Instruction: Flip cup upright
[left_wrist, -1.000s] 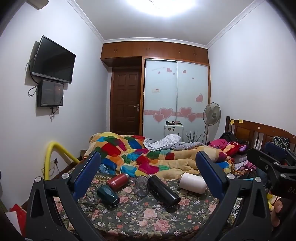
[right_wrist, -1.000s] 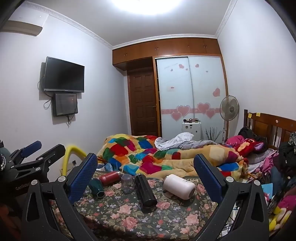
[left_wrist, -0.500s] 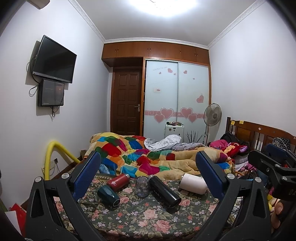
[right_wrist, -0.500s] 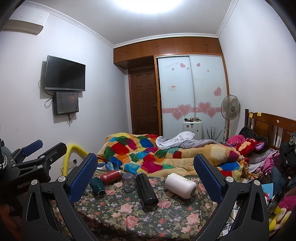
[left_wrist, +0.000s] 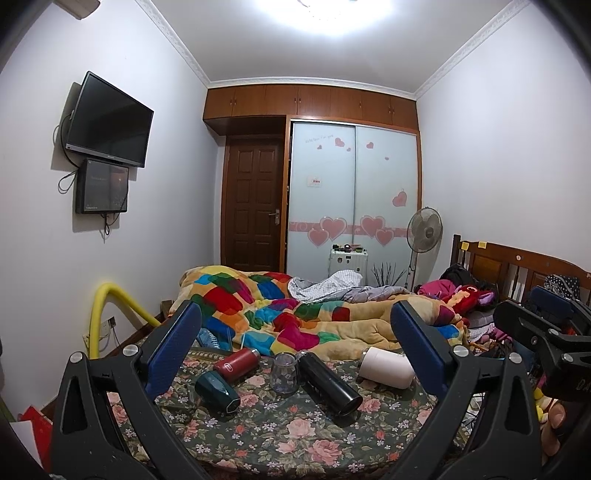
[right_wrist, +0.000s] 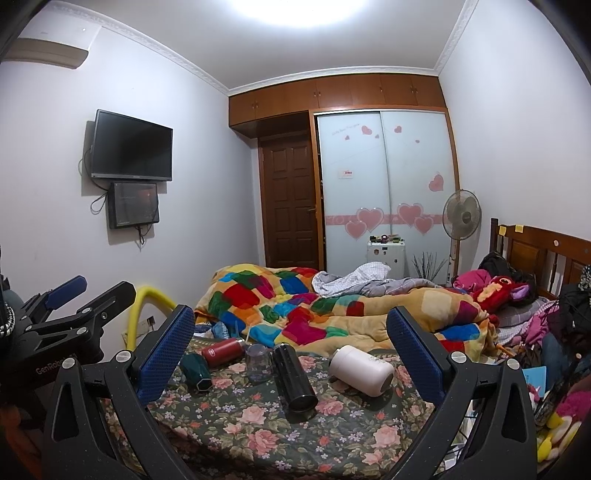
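Both claws are hanging wide open with nothing between their blue pads, the left claw (left_wrist: 295, 350) and right claw (right_wrist: 291, 350) each sitting back from the things on the floral cloth (left_wrist: 280, 435) covering what looks like a round table at the foot of the bed. Five vessels are lying or standing in a loose row: a dark green cup (left_wrist: 217, 392) lying on its side at the left, a red flask (left_wrist: 236, 364) lying just behind it, a small clear glass cup (left_wrist: 283, 373) standing in the middle with its mouth side unclear, a black flask (left_wrist: 330, 381) lying diagonally just right of the glass and nearly touching it, and a white cup (left_wrist: 386, 367) lying on its side at the right, partly behind the left claw's right finger. In the right wrist view the white cup (right_wrist: 361, 370) is sitting clear between the fingers, mouth toward the camera, with the black flask (right_wrist: 294, 376) just beside it. A patchwork quilt (left_wrist: 266, 314) is bunching right behind the row. A yellow tube (left_wrist: 110, 314) is arching at the left wall.
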